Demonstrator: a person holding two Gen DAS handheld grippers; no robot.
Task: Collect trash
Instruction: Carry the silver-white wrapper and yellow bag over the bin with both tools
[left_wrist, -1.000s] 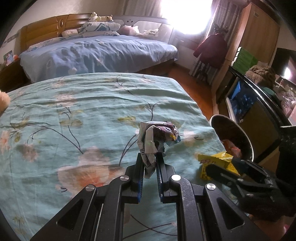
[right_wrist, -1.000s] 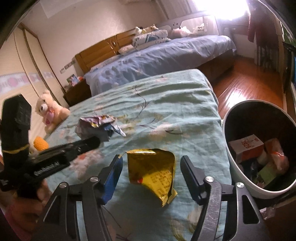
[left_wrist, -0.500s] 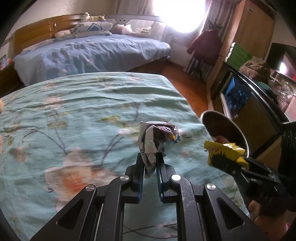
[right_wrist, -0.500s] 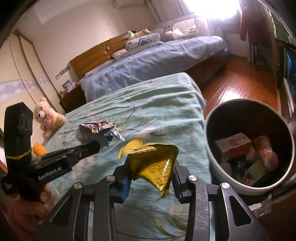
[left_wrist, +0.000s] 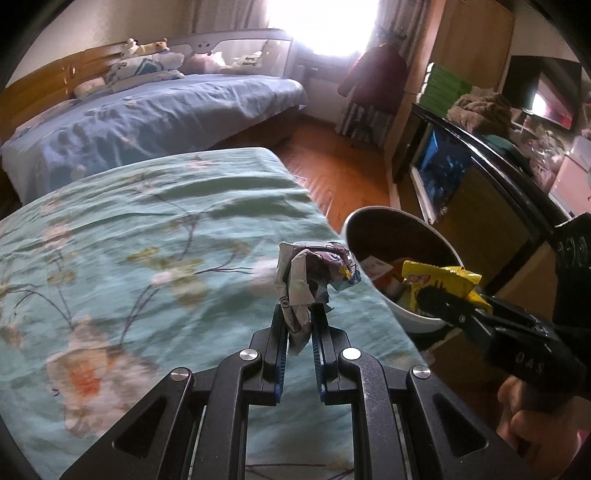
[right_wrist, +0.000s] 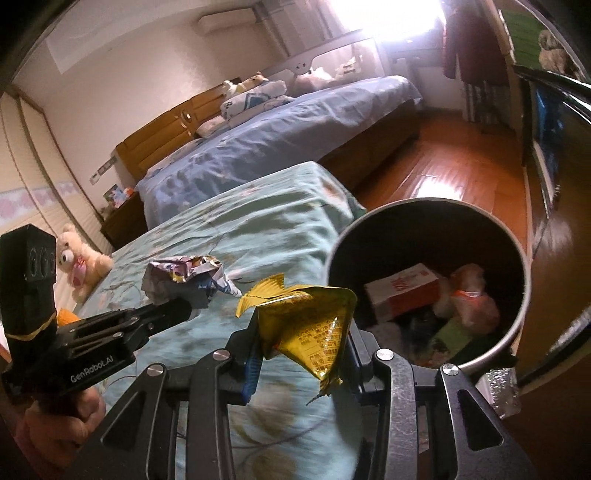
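Left wrist view: my left gripper (left_wrist: 300, 328) pinched crumpled wrapper (left_wrist: 314, 273), held clear above teal bedspread (left_wrist: 129, 258). Bin (left_wrist: 424, 317) sat ahead-right off bed edge; my right gripper (left_wrist: 448, 297) with yellow packet (left_wrist: 443, 277) was nearer it, at rim.

Right wrist view: right gripper (right_wrist: 301, 349) clamped yellow packet (right_wrist: 314, 325), jaws part-closed on it. Bin (right_wrist: 517, 258) mouth lay ahead-right, just beside tips. Left gripper (right_wrist: 184, 308) trailed over bed. Judged right hand drops first.
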